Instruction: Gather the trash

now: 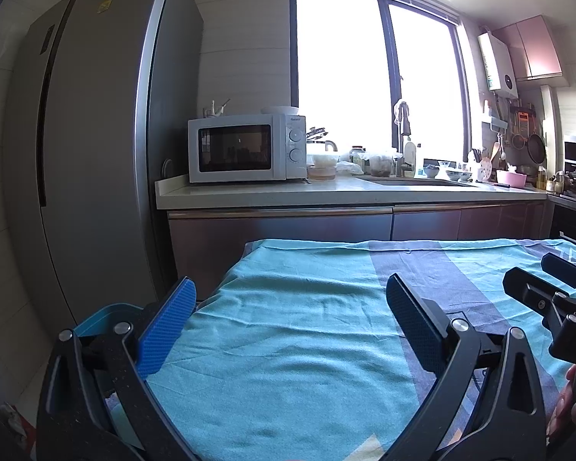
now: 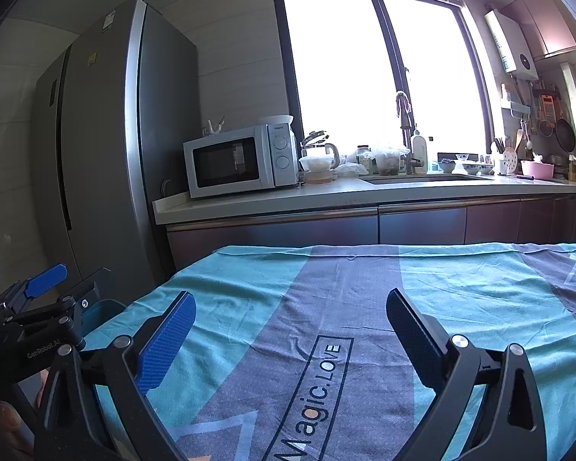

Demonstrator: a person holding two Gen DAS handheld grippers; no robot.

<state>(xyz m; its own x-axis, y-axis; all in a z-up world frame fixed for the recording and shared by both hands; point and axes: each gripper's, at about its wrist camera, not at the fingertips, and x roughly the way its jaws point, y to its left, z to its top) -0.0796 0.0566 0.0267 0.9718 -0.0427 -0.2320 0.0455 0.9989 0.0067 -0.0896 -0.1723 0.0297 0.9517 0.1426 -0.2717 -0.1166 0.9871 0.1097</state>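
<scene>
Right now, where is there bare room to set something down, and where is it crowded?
The cloth-covered table shows bare between the open left gripper, the open right gripper and its far edge. The counter is crowded from microwave to sink.

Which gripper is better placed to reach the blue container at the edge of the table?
Left, probably. The blue container sits just beside the left finger of the left gripper. From the right gripper it lies far off, beyond the left one. Both are open and empty.
</scene>
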